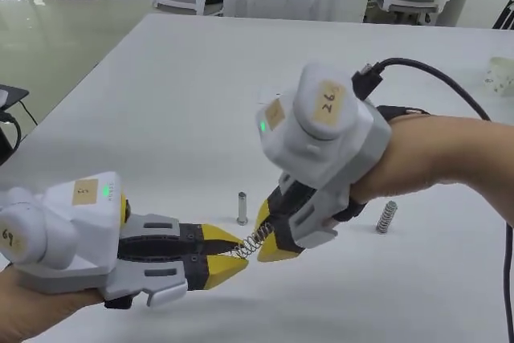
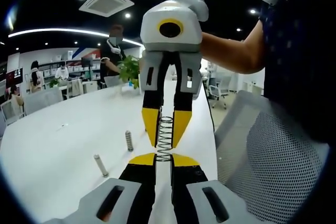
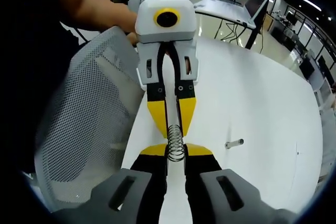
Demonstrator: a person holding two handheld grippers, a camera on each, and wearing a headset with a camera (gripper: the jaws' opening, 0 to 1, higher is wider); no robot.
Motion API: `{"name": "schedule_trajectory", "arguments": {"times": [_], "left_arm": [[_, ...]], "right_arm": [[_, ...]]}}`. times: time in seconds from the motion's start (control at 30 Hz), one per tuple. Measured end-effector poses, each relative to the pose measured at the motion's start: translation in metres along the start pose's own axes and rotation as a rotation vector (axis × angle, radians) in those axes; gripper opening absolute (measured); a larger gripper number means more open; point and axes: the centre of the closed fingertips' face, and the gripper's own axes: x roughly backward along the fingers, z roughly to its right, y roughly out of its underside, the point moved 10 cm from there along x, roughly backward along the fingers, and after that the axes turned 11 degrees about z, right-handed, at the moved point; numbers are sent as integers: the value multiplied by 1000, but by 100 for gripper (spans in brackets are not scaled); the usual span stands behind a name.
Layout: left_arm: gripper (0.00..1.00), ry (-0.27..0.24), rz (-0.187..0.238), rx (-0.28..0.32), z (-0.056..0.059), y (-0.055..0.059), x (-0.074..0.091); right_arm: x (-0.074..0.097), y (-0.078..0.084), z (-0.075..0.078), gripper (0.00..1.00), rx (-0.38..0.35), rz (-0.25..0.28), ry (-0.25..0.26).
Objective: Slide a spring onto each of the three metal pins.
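**Item 1, left gripper** [image 2: 164, 157]
- Jaws drawn narrow, with the yellow tips pinching 1 end of a spring [image 2: 165, 135].
- In the head view it sits low at the left, pointing right.
- Writing: the knob tag [image 1: 10, 238] at the rear reads "69". The body tag [image 1: 85, 192] carries 1 handwritten digit, too small to read surely. A green light shows beside it.

**Item 2, right gripper** [image 3: 176, 149]
- Jaws narrow, clamped on the other end of the same spring.
- Its tips face the left gripper's tips nose to nose above the white table [image 1: 161, 102].
- Writing: the top tag [image 1: 329, 102] reads "26". The side tag [image 1: 275, 114] is unreadable.
- A black cable [image 1: 434, 70] leaves its back.

**Item 3, spring**
- Held tilted between the 2 grippers, 1 end in each pair of jaws.
- It is on no pin.

**Item 4, metal pin** [image 1: 242, 208]
- Upright on the table and bare.
- It stands just behind the held spring, not touching it.

**Item 5, second spring** [image 1: 387, 217]
- Standing slightly tilted on the table, to the right of the right gripper and well apart from the bare pin.
- Whether a pin runs inside it cannot be told
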Motion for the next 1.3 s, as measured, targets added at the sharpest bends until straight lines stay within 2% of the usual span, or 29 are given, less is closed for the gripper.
{"name": "schedule_trajectory", "arguments": {"times": [0.27, 0.63, 1.3], "left_arm": [[2, -4, 2, 8, -1, 1, 0], [2, -9, 7, 11, -3, 2, -2], [5, -23, -3, 30, -5, 4, 0]], "right_arm": [[-1, -7, 1, 9, 3, 22, -8], [-3, -15, 1, 9, 13, 15, -9], [-4, -14, 4, 9, 34, -34, -5]]}}
